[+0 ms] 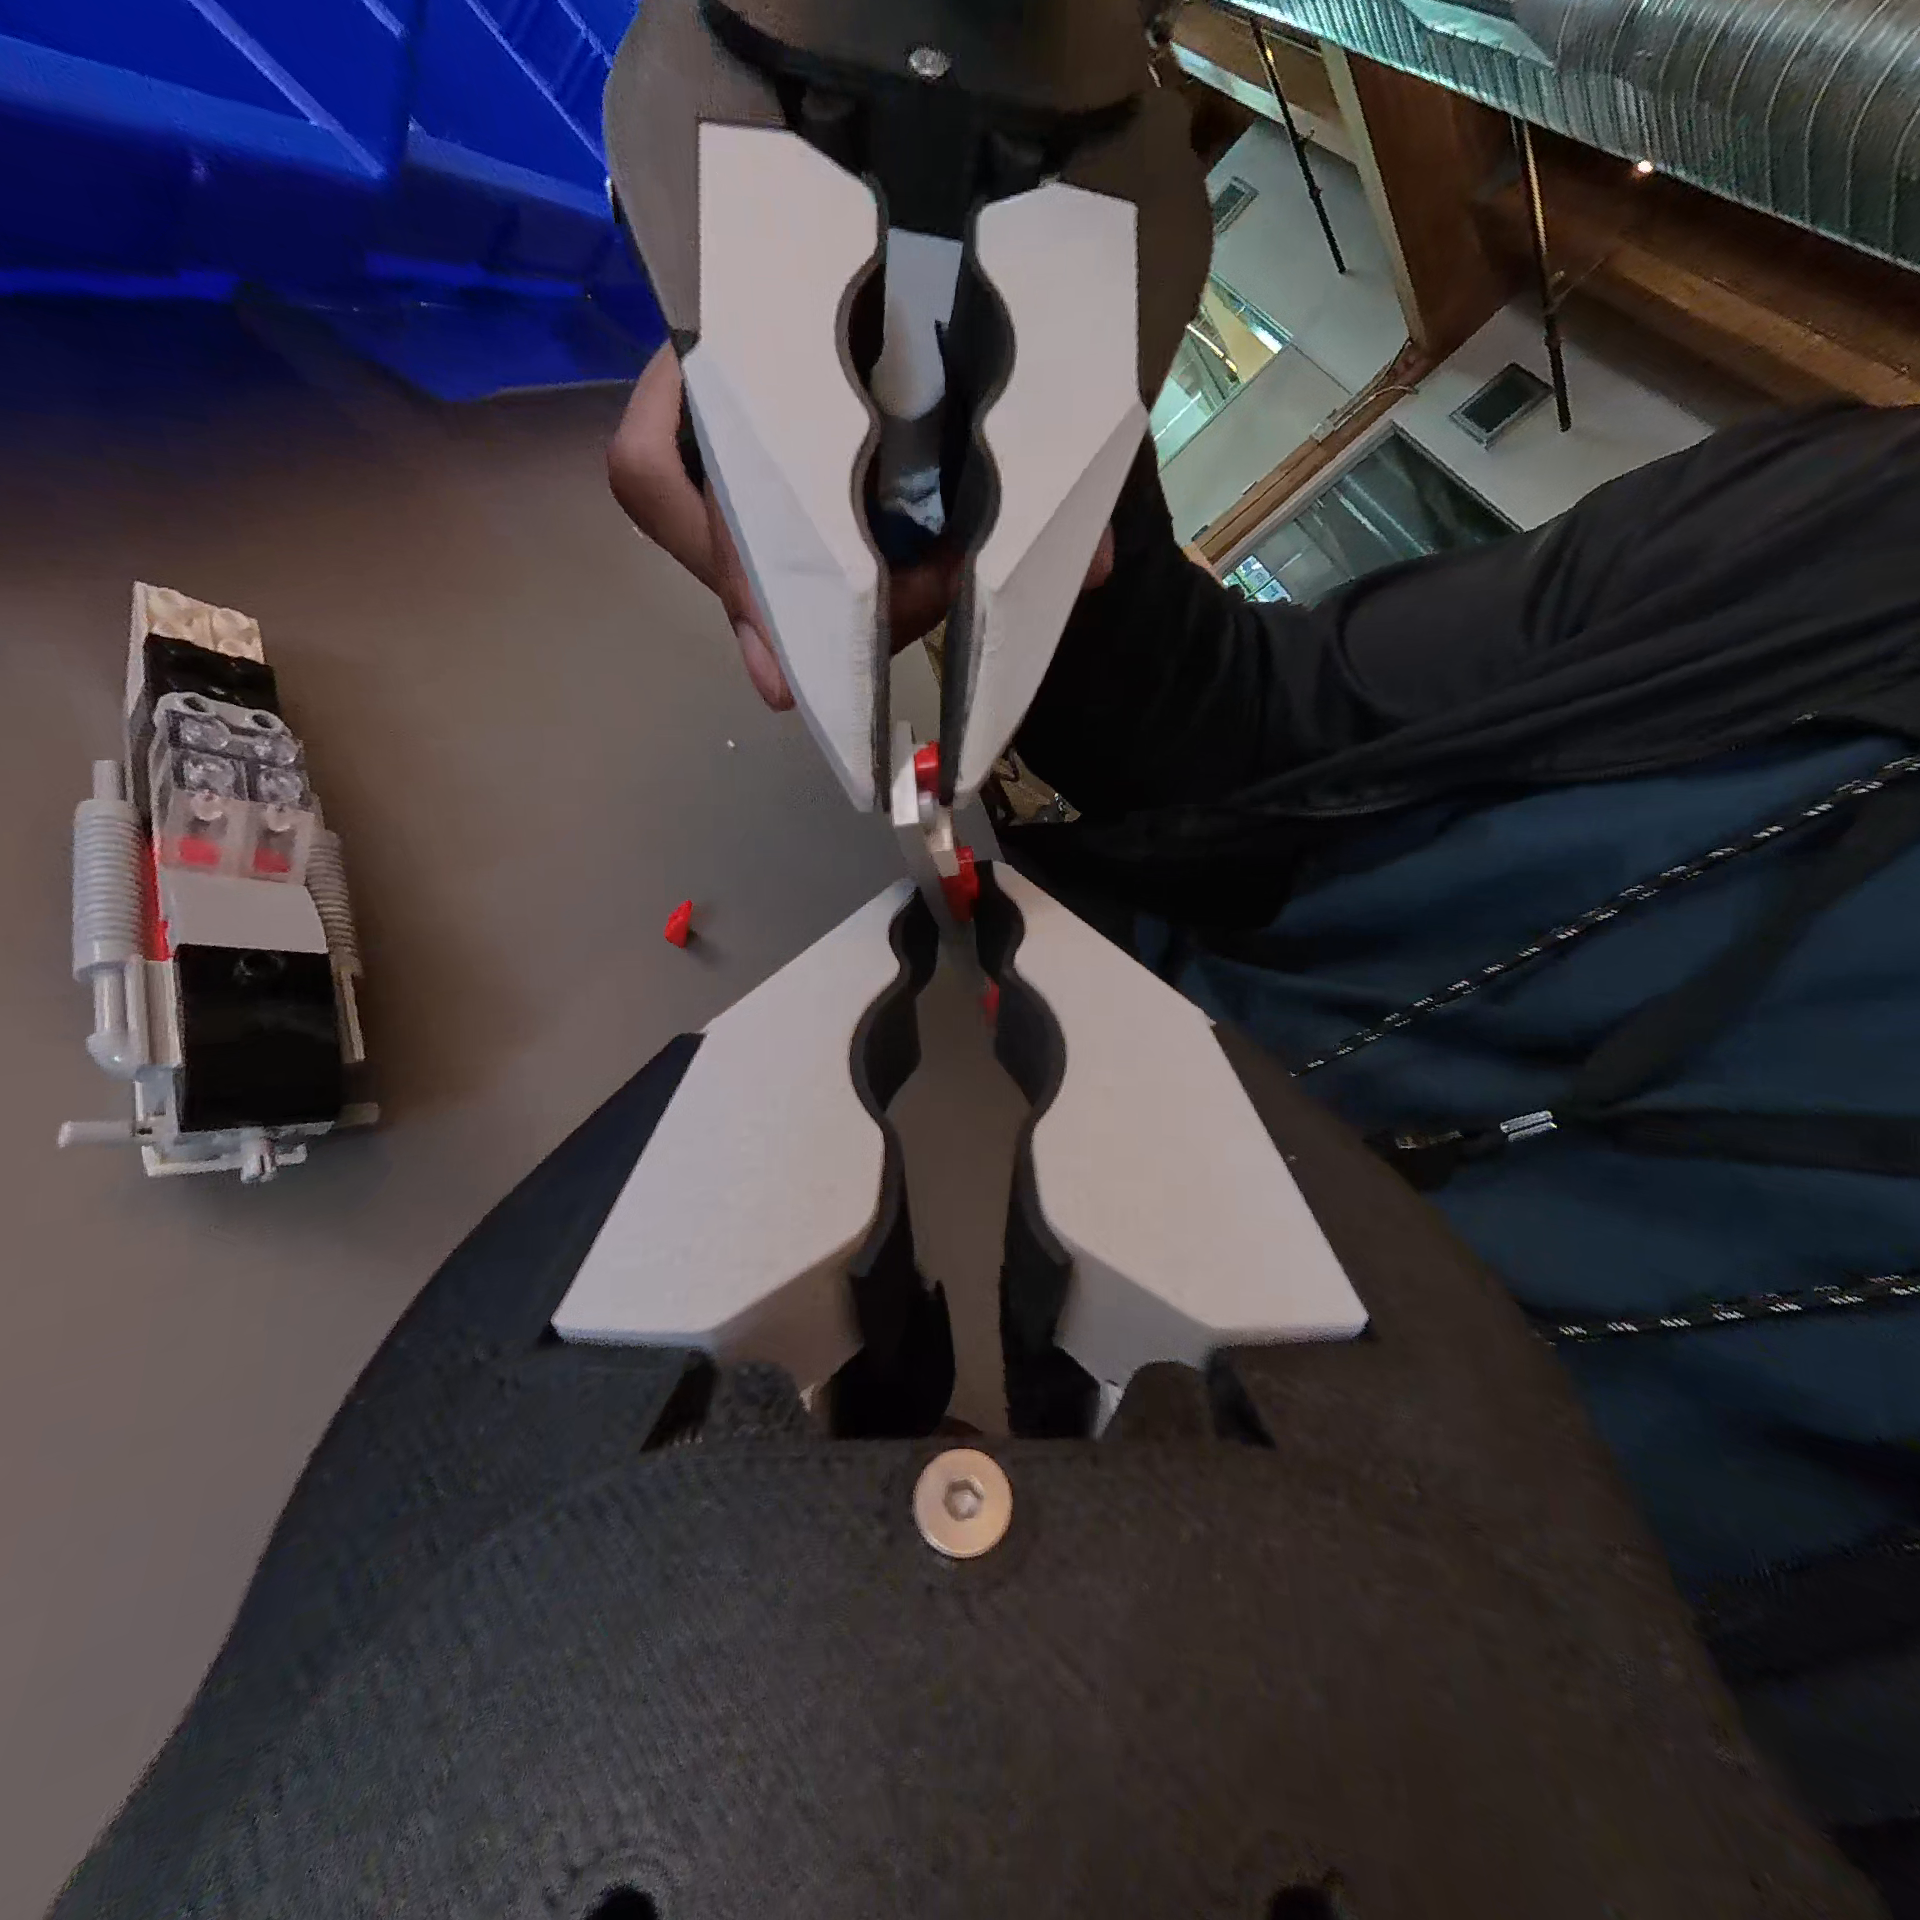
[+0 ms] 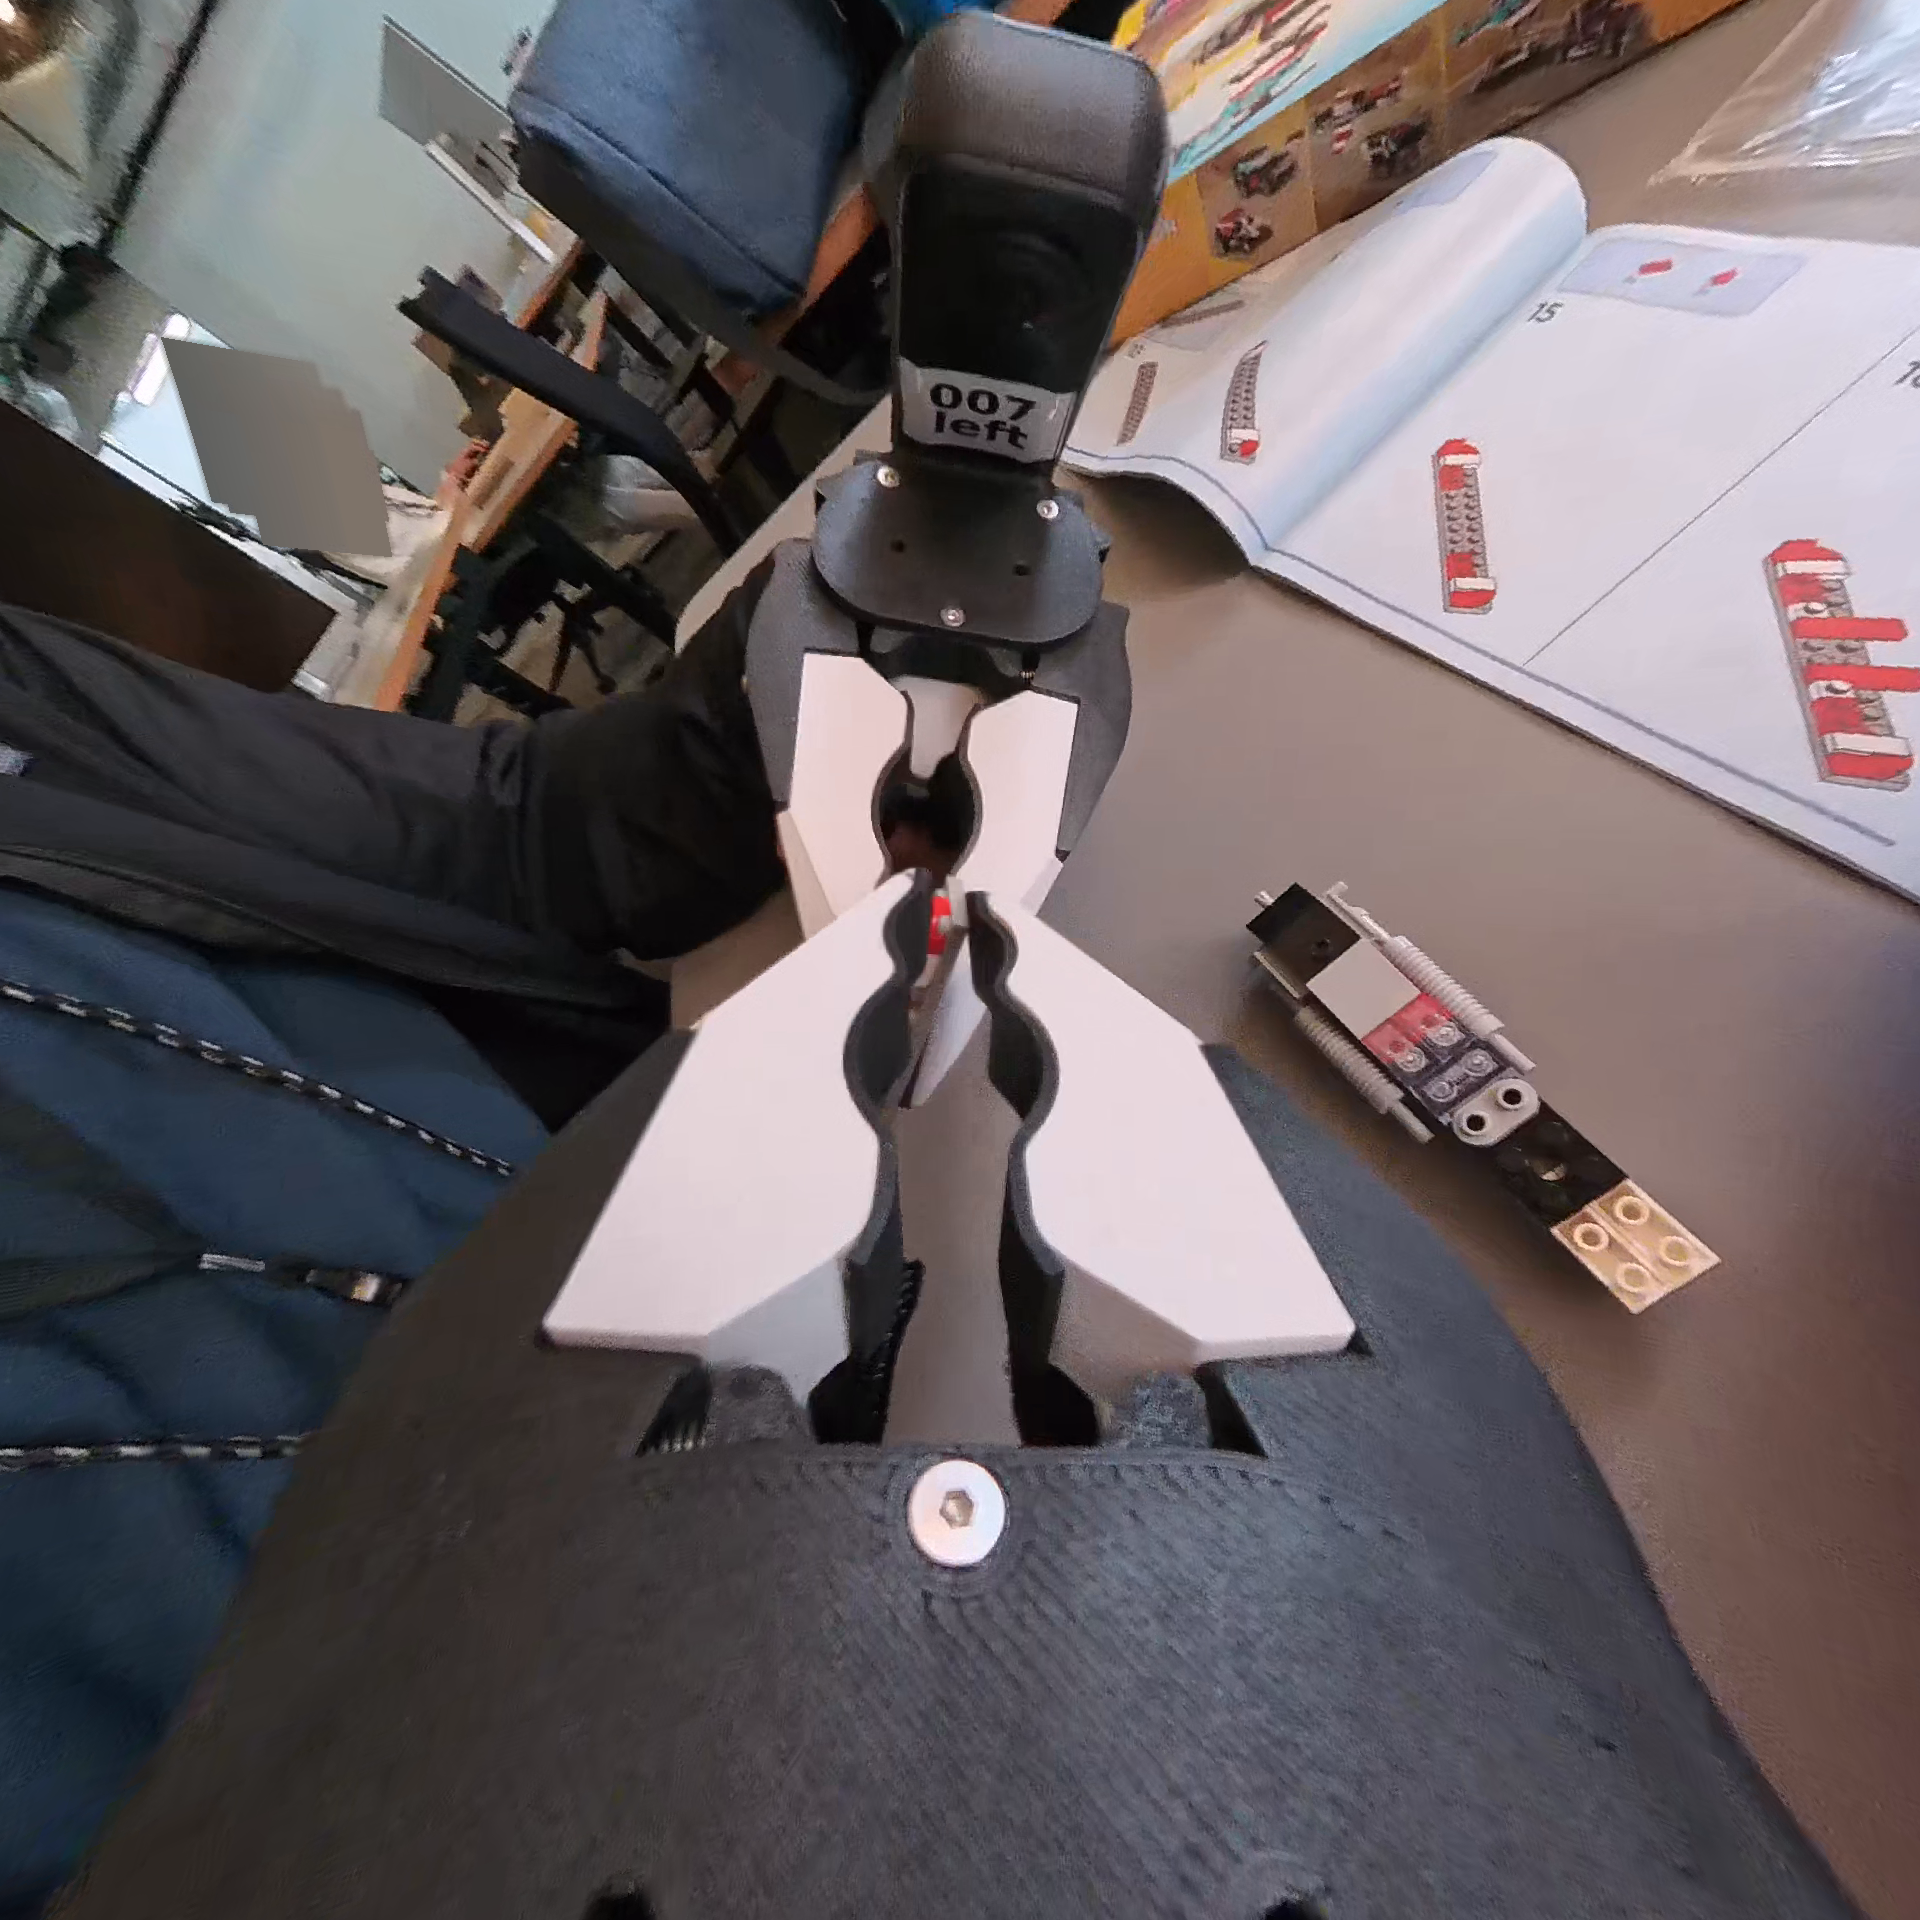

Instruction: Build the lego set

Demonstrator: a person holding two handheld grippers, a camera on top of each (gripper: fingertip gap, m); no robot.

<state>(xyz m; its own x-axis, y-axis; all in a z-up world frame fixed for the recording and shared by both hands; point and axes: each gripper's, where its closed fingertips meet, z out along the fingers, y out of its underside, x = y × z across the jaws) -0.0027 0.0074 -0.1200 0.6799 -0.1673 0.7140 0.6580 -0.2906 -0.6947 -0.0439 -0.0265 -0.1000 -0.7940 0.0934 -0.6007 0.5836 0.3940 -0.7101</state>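
A small grey plate with red pieces [image 1: 938, 840] is held in the air between both grippers. My left gripper [image 1: 951, 914] comes from below and is shut on its lower end. My right gripper [image 1: 925, 790] comes from above and is shut on its upper end. In the right wrist view the grey plate [image 2: 951, 1013] lies between my right gripper's [image 2: 940, 902] fingers, with a red piece [image 2: 940, 920] at the tips. A finger [image 2: 831, 769] of the left gripper shows behind. A larger black, grey and clear lego build [image 1: 218, 904] lies on the table, also in the right wrist view [image 2: 1455, 1081].
A loose red piece [image 1: 678, 923] lies on the grey table [image 1: 468, 623]. Blue bins [image 1: 312, 177] stand at the back. An open instruction booklet [image 2: 1558, 468] and the lego box [image 2: 1299, 135] lie beyond the build. A person's dark sleeve [image 1: 1455, 665] is close by. Left tips to right tips: about 5 cm.
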